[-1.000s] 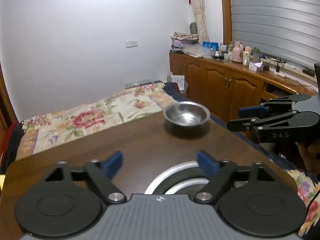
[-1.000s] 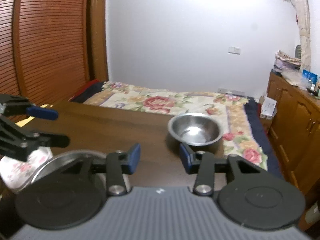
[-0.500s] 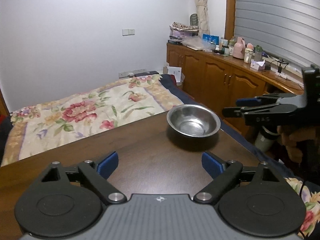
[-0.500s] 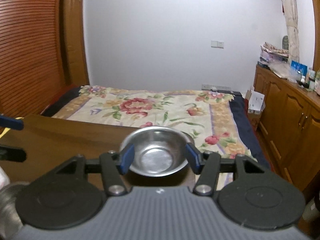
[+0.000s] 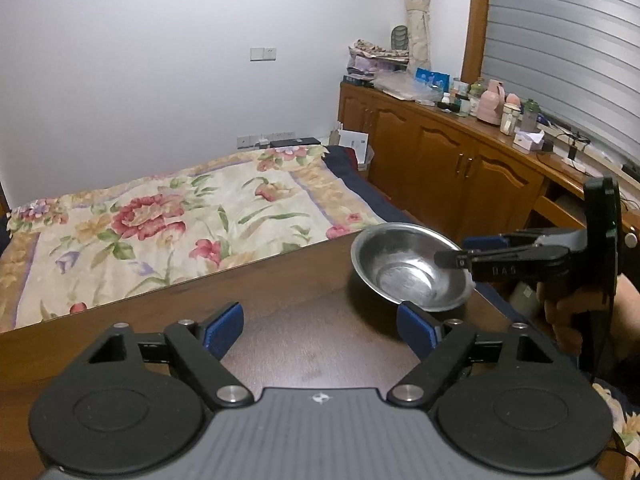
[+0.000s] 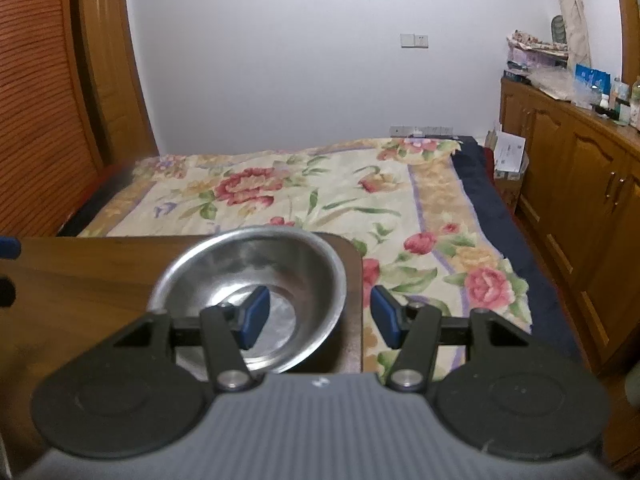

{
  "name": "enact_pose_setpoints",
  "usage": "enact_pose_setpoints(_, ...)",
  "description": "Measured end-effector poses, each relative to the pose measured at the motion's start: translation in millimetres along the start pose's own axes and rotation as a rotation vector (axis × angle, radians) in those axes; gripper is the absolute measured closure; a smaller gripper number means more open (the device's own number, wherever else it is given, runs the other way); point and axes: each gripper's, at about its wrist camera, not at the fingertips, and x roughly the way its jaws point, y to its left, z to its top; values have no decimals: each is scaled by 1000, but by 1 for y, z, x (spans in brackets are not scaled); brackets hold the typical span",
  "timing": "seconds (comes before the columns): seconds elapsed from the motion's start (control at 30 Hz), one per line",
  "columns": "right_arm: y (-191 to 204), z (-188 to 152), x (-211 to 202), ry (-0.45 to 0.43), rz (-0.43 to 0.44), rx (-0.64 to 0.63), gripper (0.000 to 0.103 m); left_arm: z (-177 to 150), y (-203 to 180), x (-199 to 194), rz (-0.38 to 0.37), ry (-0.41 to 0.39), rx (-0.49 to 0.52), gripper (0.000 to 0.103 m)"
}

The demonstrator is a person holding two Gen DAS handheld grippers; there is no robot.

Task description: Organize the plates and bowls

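Straddling the steel bowl's [image 6: 248, 296] right wall with my right hand-held gripper [image 6: 316, 316], pads not touching it. Left hand-held gripper [image 5: 320, 326] closing, nothing between its pads. Bowl sits at the tabletop's [image 5: 280, 308] 2 o'clock corner, bed [image 5: 160, 224] beyond.

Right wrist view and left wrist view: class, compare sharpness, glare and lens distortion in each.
Right wrist view: slightly soft, most at the wooden door; the steel bowl shows bright reflections; fisheye bends the door frame. Left wrist view: sharper; the bowl shows mild glare and casts a shadow on the table; the window frame bows and the corners are dark.
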Motion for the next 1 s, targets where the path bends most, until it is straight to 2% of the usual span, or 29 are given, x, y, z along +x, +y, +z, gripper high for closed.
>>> enact_pose_setpoints(0.13,2,-1,7,20,32,13,46,5,4,13,-32,15,-26,20)
enact_pose_setpoints(0.5,10,6,12,32,115,49,50,14,8,57,-108,84,-94,41)
enact_pose_setpoints(0.73,17,4,15,54,165,64,58,14,17,76,-119,134,-148,54)
enact_pose_setpoints(0.8,21,4,17,63,176,58,61,13,20,78,-116,147,-163,61)
enact_pose_setpoints(1.0,30,4,17,68,200,46,64,14,31,82,-108,156,-202,64)
